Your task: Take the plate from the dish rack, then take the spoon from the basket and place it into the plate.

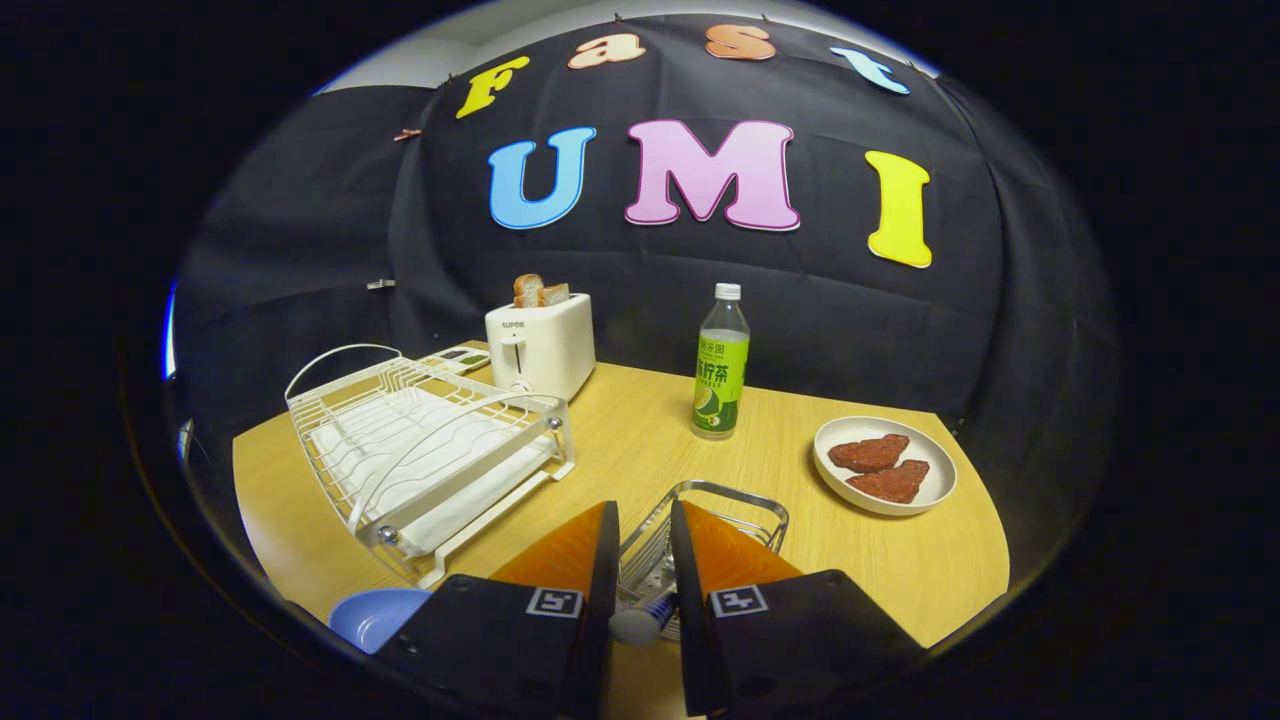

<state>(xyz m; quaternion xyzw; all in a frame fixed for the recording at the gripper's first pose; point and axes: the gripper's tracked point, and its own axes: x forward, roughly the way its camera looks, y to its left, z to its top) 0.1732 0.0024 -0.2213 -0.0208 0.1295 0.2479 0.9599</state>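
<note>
My gripper (643,512) hovers over a wire basket (735,491) near the table's front. Its fingers stand close together, pressing from both sides on the spoon's pale handle (643,617), which has a blue band. The rest of the spoon is hidden by the fingers. A blue plate (372,614) lies flat on the table just left of the left finger, in front of the dish rack. The white wire dish rack (430,450) stands to the left beyond the fingers, with no dishes in it.
A white toaster (541,345) with bread slices stands behind the rack. A green-labelled bottle (721,365) is upright beyond the basket. A white plate with two reddish pieces (884,465) sits to the right. The wooden table (640,440) ends close behind these.
</note>
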